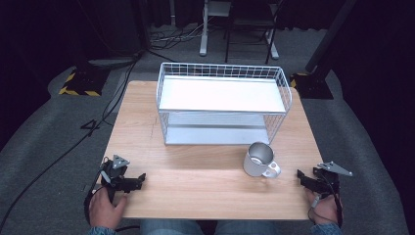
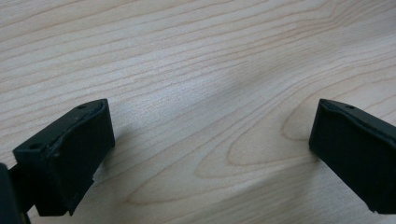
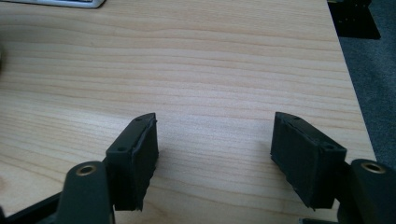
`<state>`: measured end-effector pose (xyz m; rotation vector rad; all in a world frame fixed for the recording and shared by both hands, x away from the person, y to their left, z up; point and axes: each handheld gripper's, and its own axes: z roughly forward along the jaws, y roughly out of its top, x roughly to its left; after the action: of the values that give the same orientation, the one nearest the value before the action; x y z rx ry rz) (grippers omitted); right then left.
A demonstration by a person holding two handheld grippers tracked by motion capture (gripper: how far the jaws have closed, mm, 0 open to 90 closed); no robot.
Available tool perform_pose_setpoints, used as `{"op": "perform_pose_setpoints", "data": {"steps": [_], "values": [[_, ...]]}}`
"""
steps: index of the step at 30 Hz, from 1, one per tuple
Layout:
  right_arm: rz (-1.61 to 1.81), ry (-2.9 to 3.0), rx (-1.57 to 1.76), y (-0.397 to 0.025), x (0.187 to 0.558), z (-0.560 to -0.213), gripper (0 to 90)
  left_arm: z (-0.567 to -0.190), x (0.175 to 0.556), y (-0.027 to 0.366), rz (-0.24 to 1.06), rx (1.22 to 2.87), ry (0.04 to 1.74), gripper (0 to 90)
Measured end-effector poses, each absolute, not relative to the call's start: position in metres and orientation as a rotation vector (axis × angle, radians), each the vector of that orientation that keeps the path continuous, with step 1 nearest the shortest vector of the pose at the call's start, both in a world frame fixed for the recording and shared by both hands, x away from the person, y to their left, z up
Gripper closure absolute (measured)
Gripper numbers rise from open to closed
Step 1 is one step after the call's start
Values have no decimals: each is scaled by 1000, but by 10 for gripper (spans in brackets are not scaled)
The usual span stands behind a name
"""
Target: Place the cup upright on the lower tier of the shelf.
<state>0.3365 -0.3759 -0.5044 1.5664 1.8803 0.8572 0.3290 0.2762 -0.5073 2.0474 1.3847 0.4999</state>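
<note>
Resting at the table's near corners, the left gripper and right gripper hold nothing, jaws spread; nothing looks begun. A metal mug stands upright before the empty wire shelf; shelving it is likely what remains.

Mug before rack, on table

A white wire rack stands at the far middle of the wooden table, a metal mug just before its right corner.
</note>
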Motion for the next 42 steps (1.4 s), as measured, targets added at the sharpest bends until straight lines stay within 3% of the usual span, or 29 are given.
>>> {"op": "perform_pose_setpoints", "data": {"steps": [30,42], "values": [[882,1881,1521,-374,331,-503,354,-507,329,276,500,2047,1385,4],[1134,1982,1364,-357,315,-476,377,-507,329,276,500,2047,1385,4]]}}
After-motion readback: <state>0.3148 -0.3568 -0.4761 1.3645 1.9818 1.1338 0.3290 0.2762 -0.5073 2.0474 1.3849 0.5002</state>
